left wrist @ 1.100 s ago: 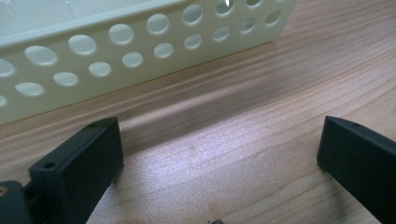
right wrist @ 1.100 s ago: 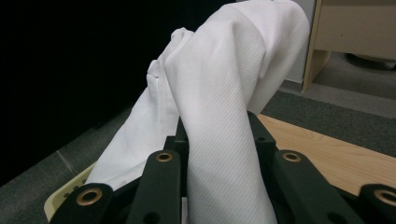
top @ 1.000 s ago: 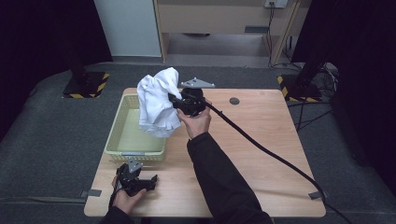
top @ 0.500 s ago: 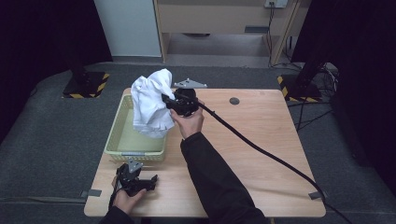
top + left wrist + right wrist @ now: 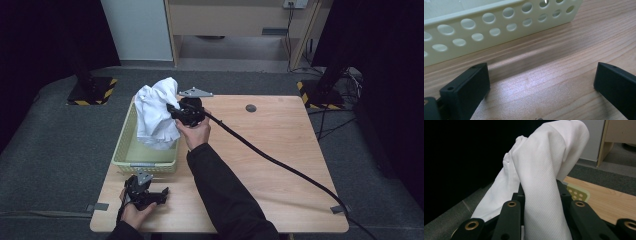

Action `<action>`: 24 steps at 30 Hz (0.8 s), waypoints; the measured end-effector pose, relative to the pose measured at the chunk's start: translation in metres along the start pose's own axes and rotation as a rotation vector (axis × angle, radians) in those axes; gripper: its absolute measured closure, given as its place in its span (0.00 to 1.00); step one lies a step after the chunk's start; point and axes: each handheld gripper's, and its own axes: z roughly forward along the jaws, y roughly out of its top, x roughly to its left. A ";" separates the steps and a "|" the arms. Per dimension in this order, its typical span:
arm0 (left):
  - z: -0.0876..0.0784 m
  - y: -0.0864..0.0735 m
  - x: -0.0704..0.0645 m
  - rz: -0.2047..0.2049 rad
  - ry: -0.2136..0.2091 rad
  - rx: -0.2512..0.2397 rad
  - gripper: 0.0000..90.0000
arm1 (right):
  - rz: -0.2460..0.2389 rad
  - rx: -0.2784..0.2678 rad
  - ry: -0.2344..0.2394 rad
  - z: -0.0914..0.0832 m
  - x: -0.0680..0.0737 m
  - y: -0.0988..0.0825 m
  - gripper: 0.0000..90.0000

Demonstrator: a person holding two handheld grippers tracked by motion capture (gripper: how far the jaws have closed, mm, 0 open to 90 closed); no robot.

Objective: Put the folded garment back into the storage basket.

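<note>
A white cloth hangs bunched over the pale yellow perforated basket at the table's left. My right gripper is shut on the cloth and holds it above the basket's right rim; in the right gripper view the white cloth drapes up from between the black jaws. My left gripper rests open on the wood near the table's front edge, just in front of the basket. In the left gripper view my left gripper has nothing but bare table between its jaws, with the basket wall ahead.
A grey three-cornered plate lies at the table's far edge behind the basket. A small dark round spot sits on the table toward the back. A black cable runs from the right gripper across the table to the front right corner.
My right gripper has carried the white cloth leftward and a little down, from the basket's right side to over the basket. The left gripper has stayed put.
</note>
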 end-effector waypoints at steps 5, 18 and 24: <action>0.000 0.000 0.000 0.000 0.000 0.000 0.00 | -0.003 0.000 -0.005 0.005 0.000 -0.005 0.80; 0.000 0.000 0.000 0.000 0.000 0.000 0.00 | 0.020 0.001 0.019 0.020 0.001 -0.021 0.80; 0.000 0.000 0.000 0.000 0.000 0.000 0.00 | 0.024 0.001 0.022 0.025 0.000 -0.025 0.80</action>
